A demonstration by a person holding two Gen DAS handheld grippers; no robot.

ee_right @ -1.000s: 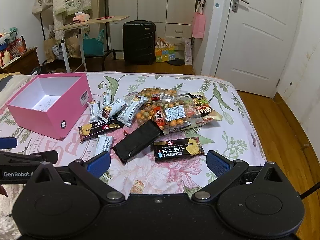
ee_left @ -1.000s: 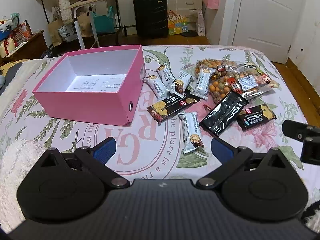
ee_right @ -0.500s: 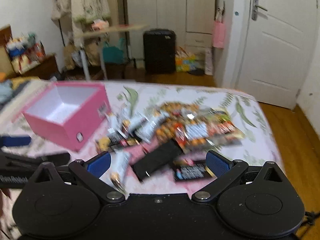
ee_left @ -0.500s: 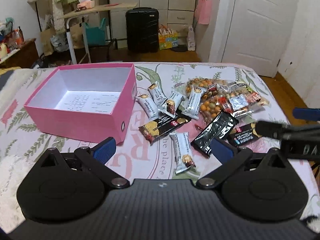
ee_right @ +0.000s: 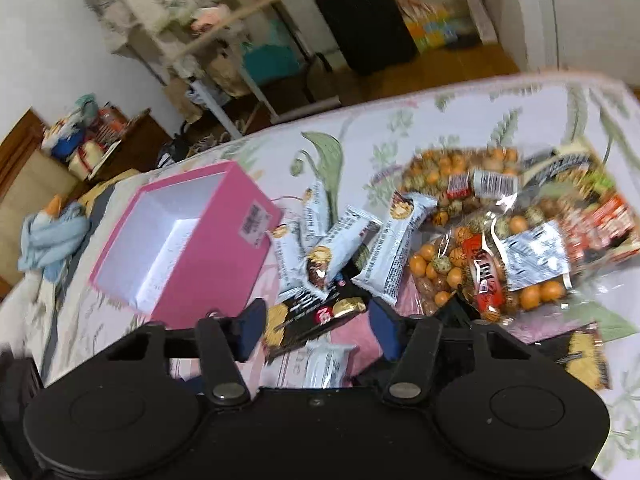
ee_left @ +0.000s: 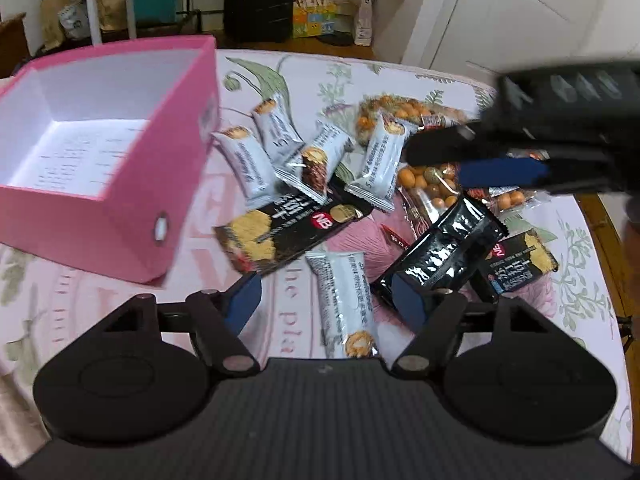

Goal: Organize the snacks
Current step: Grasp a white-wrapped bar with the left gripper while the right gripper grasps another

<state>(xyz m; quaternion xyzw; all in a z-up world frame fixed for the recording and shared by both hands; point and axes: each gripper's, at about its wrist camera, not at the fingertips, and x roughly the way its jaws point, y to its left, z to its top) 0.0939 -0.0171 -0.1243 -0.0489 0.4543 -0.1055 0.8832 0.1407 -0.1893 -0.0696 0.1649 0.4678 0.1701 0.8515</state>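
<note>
The snacks lie heaped mid-frame on the bed, just right of the open pink box at left. The left gripper has just been narrowing its jaws, which stand apart astride a white bar without pressing it. The right gripper, jaws likewise just narrowed and apart, hangs over a dark packet.

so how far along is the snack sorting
Done: nothing. The pink box holds only a printed sheet. In hand: nothing. The left gripper and right gripper, jaws just narrowed, hover empty over the snack pile. Left: every packet.
</note>
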